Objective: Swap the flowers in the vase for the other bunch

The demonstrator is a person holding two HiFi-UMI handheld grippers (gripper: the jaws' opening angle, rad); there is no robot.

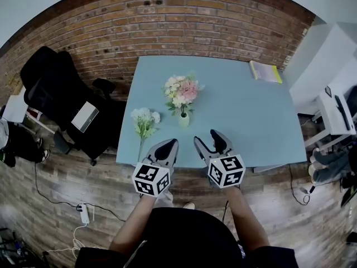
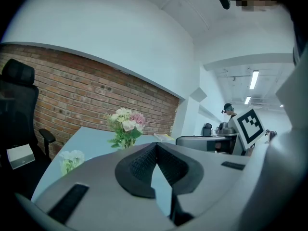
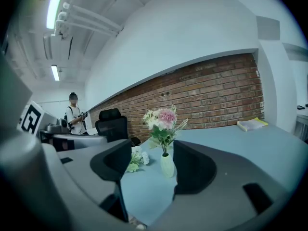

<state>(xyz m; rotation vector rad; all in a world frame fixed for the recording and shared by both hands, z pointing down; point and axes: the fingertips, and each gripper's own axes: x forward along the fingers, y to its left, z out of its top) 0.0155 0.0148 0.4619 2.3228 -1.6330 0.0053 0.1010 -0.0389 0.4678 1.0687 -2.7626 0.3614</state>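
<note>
A small pale green vase stands mid-table and holds a pink and white bouquet. To its left a bunch of white flowers lies flat on the light blue table. Both grippers hover at the table's near edge, short of the flowers. My left gripper is shut and empty, its pads meeting at the tip. My right gripper is open with nothing between its jaws. The right gripper view looks through the gap at the vase and the white bunch well ahead.
A yellow-edged book lies at the table's far right corner. A black office chair stands left of the table, and white furniture to the right. A brick wall runs behind. A person stands in the distance.
</note>
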